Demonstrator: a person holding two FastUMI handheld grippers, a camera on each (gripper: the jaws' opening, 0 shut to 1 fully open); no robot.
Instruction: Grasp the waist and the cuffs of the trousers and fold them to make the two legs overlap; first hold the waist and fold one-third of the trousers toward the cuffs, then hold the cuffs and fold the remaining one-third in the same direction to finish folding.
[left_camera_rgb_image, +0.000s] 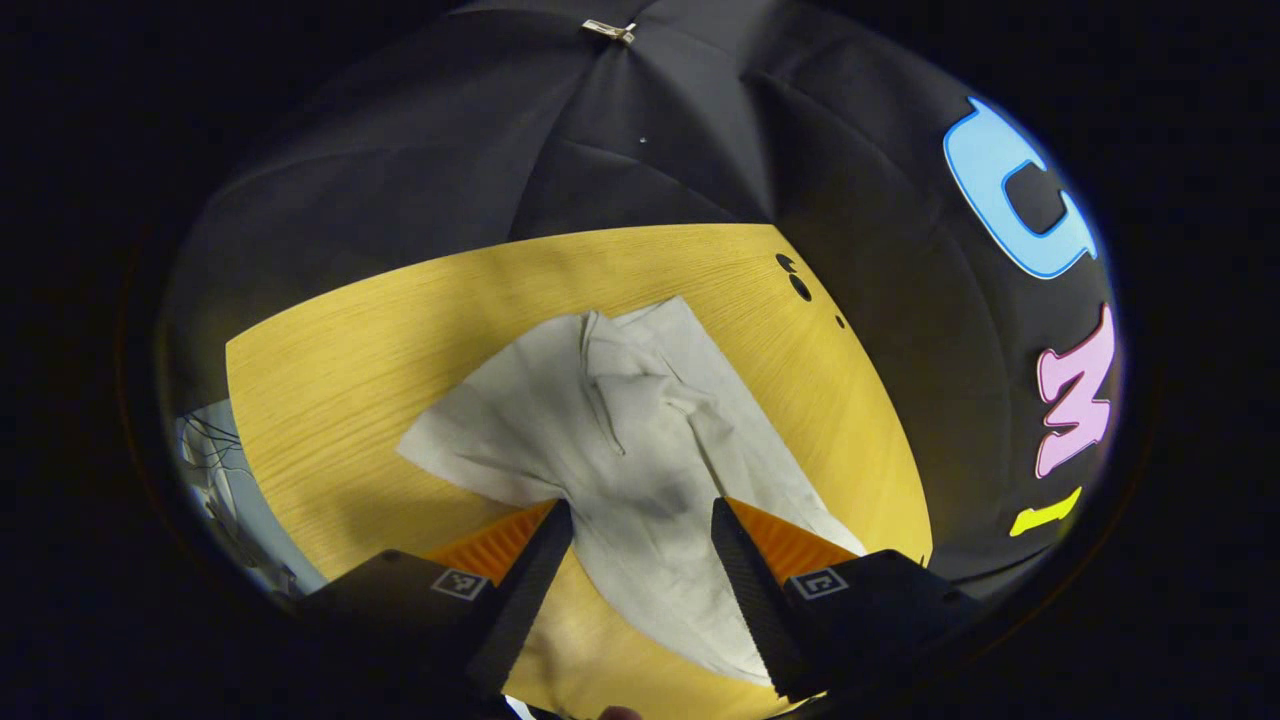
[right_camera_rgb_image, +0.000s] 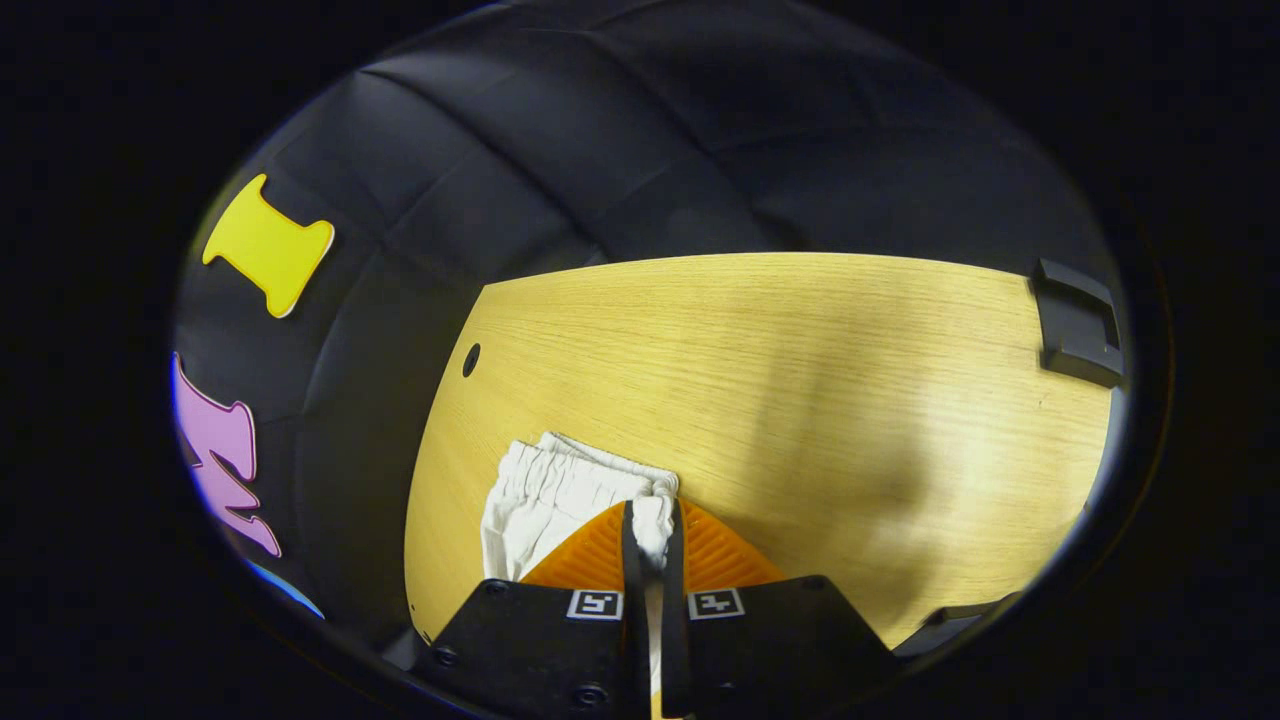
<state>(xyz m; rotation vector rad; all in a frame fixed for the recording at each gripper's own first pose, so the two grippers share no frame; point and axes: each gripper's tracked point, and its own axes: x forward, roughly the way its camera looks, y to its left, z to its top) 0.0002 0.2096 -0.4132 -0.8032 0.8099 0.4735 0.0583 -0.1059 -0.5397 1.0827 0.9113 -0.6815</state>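
We are clamping our right claw (right_camera_rgb_image: 650, 560) on the gathered waist of the trousers (right_camera_rgb_image: 560, 495), while our left claw (left_camera_rgb_image: 640, 570) is hovering with its jaws apart over the spread legs. We should be closing on a cuff before carrying one leg across. The pale, rumpled cloth is lying on the tabletop (left_camera_rgb_image: 330, 370).

Pale wood table (left_camera_rgb_image: 330, 370) — cream trousers (left_camera_rgb_image: 640, 430) spread rumpled across it.
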